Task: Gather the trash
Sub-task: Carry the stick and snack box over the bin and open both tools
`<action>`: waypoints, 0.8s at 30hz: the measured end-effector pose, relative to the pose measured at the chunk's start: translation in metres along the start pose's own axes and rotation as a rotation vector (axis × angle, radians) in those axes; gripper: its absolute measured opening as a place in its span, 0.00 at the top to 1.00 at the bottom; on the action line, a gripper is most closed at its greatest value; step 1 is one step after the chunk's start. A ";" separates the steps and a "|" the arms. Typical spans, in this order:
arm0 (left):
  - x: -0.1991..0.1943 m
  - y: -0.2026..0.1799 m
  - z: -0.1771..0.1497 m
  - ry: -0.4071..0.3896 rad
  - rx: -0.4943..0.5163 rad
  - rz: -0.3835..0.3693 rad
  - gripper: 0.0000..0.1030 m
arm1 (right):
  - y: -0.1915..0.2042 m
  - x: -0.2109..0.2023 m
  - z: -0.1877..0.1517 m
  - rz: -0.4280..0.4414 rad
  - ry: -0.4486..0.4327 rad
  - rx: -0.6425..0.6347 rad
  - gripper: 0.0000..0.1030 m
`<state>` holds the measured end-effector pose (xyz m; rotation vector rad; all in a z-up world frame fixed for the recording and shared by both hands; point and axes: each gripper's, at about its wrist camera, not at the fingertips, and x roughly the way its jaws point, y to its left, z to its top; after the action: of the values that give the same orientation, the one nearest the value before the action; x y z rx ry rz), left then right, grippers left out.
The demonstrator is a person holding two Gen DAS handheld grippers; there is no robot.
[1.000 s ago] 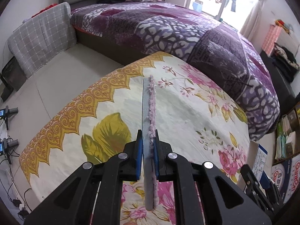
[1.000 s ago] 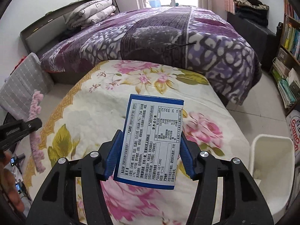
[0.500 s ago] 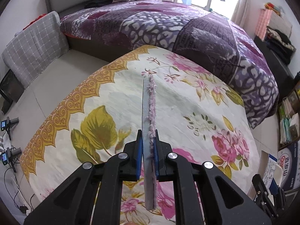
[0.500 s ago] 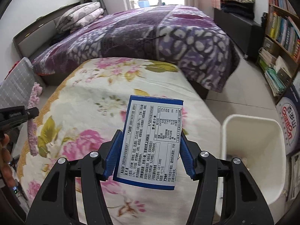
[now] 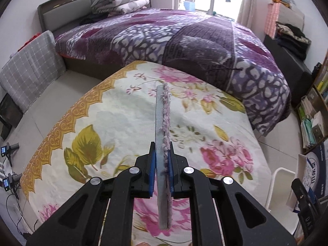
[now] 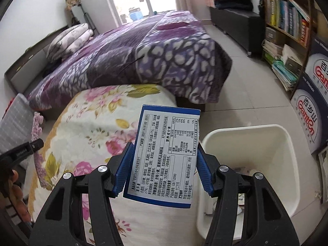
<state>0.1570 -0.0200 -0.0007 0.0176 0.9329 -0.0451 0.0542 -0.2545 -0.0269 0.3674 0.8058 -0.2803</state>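
While the left gripper sits at the bottom centre of its own view, its blue-padded fingers are clamped on a thin grey pad with pink fuzzy trim, held edge-on so it runs up the middle of the frame over the floral cloth. Beyond the cloth, across the upper half, lies the purple patterned bed. At the lower right edge of that view a sliver of the white bin shows. In the right wrist view, the right gripper occupies the bottom centre, its fingers pinching the sides of a blue-edged box with a printed white label, which is held in the air and tilted slightly. Directly right of the box, at lower right, stands the white bin on the tiled floor, with a few scraps in its bottom. A bookshelf fills the upper right.
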 end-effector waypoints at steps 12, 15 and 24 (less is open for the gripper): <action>-0.012 -0.068 -0.016 -0.016 0.102 -0.052 0.90 | -0.065 -0.023 0.007 -0.058 -0.022 0.107 0.45; -0.015 -0.085 -0.021 -0.018 0.133 -0.067 0.90 | -0.087 -0.030 0.008 -0.080 -0.021 0.142 0.45; -0.029 -0.135 -0.039 -0.031 0.226 -0.117 0.90 | -0.135 -0.043 0.006 -0.127 -0.009 0.228 0.38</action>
<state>0.1020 -0.1529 -0.0001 0.1715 0.8931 -0.2587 -0.0217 -0.3741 -0.0193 0.5292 0.7912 -0.4942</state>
